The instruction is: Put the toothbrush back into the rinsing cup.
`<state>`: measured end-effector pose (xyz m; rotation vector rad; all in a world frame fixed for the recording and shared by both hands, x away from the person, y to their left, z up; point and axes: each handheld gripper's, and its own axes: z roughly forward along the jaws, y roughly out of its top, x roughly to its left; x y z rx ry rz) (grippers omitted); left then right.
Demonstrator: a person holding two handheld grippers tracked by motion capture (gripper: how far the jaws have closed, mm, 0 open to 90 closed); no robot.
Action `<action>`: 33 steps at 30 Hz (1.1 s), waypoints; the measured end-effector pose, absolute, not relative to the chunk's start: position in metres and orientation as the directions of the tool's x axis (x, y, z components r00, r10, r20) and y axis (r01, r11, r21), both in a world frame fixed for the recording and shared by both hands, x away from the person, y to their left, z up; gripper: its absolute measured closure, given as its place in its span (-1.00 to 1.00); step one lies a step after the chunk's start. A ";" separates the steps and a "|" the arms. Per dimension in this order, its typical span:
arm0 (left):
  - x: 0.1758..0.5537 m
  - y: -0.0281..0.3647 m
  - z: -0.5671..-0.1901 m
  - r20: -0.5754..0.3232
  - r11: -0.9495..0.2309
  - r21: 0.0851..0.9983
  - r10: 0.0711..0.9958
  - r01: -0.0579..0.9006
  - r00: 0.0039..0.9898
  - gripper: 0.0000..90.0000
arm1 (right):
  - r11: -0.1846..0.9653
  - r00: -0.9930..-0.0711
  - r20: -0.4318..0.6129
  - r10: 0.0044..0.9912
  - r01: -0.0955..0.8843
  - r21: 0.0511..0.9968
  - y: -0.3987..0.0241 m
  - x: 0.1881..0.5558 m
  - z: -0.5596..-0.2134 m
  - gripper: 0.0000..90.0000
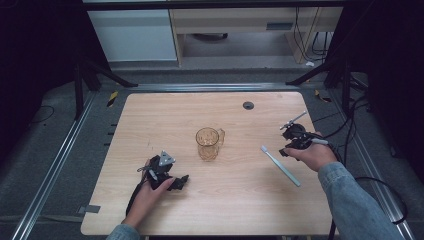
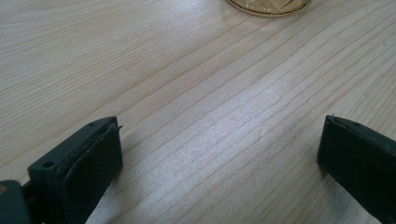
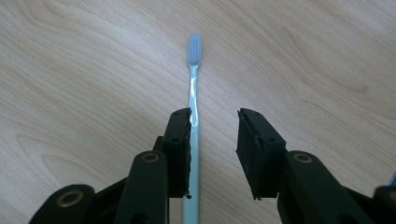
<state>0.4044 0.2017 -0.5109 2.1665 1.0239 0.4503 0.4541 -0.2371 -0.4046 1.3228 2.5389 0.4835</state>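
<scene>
Right gripper (image 3: 214, 154) hangs low over the desk (image 1: 165, 115), jaws apart, and the pale toothbrush (image 3: 193, 121) lies flat between them, hugging the inner face of one pad, bristle head pointing away from the gripper. Left gripper (image 2: 219, 154) sits near the desk too, jaws spread wide, nothing but bare wood between them. Ahead of it stands an amber glass mug (image 1: 209, 142), upright, handle toward the right gripper's side.
</scene>
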 end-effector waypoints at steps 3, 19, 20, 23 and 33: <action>0.404 0.202 -0.511 0.018 -0.452 0.711 0.777 0.538 0.629 -1.00 | 0.548 -0.572 -0.058 0.818 0.746 0.380 -0.237 0.455 -0.406 0.46; 0.404 0.202 -0.511 0.019 -0.452 0.712 0.778 0.538 0.628 -1.00 | 0.573 -0.585 -0.046 0.810 0.771 0.279 -0.227 0.464 -0.422 0.45; 0.404 0.202 -0.511 0.018 -0.452 0.712 0.778 0.538 0.628 -1.00 | 0.569 -0.582 -0.043 0.812 0.774 0.276 -0.226 0.465 -0.423 0.44; 0.404 0.202 -0.511 0.018 -0.452 0.712 0.778 0.538 0.628 -1.00 | 0.574 -0.590 -0.027 0.807 0.774 0.269 -0.225 0.466 -0.424 0.41; 0.404 0.202 -0.511 0.018 -0.451 0.711 0.778 0.539 0.628 -1.00 | 0.587 -0.598 -0.019 0.801 0.778 0.226 -0.219 0.469 -0.435 0.55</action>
